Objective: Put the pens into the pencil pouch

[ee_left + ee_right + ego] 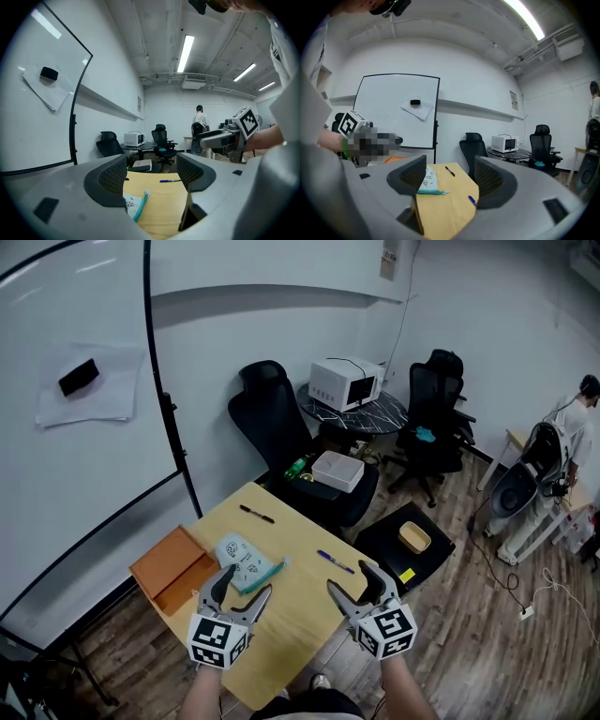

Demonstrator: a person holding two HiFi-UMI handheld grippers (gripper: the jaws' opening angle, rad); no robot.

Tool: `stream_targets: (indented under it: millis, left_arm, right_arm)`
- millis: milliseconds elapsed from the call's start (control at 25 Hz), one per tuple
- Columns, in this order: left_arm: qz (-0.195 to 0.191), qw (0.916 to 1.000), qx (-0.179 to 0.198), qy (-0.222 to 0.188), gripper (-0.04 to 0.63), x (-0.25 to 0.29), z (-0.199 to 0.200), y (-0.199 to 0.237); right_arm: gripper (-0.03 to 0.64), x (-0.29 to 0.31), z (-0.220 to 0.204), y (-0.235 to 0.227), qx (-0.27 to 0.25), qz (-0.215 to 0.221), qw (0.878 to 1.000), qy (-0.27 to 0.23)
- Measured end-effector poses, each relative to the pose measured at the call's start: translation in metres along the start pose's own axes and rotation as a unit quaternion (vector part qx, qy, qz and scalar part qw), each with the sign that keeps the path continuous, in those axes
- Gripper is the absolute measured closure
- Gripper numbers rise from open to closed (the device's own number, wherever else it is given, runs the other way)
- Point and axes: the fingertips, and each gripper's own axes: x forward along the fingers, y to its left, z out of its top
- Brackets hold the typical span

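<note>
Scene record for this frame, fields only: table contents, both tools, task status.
table: wooden
pencil pouch: lying on table, just ahead of left tool
black pen: on table near far edge, outside pouch
blue pen: on table near right edge, ahead of right tool
orange box: at table's left, beside pouch
left tool: jaws apart, empty
right tool: jaws apart, empty
status: both pens on the table, neither gripped

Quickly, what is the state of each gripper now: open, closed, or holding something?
Left gripper: open, holding nothing.
Right gripper: open, holding nothing.
</note>
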Motion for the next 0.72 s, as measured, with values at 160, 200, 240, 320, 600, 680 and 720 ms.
stream_targets:
  millis: [160,200,240,320,600,680,720]
  left_arm:
    - [0.012,0.9998,-0.005,0.018,0.275,0.009,-0.012,0.006]
    - [0.015,0.9996,-0.005,0.022,0.275,0.011,-0.016,0.007]
    - [0.017,0.9995,-0.003,0.027,0.275,0.014,-0.019,0.009]
    - [0.019,0.9990,0.001,0.040,0.275,0.019,-0.027,0.011]
    - [0.005,0.9930,0.015,0.117,0.275,0.030,-0.082,0.024]
    - [-0.002,0.9893,0.022,0.144,0.275,0.034,-0.102,0.030]
    - [-0.005,0.9870,0.027,0.158,0.276,0.036,-0.114,0.032]
  right_arm:
    - [0.314,0.011,-0.004,-0.005,0.006,0.015,1.000,0.003]
    - [0.316,0.014,-0.005,-0.007,0.006,0.019,1.000,0.004]
    - [0.318,0.018,-0.005,-0.009,0.006,0.023,1.000,0.005]
    - [0.319,0.024,-0.007,-0.013,0.009,0.028,1.000,0.005]
    - [0.328,0.042,-0.025,-0.012,0.019,0.044,0.998,0.026]
    - [0.331,0.047,-0.032,-0.011,0.022,0.047,0.998,0.035]
    - [0.333,0.050,-0.035,-0.010,0.023,0.048,0.998,0.039]
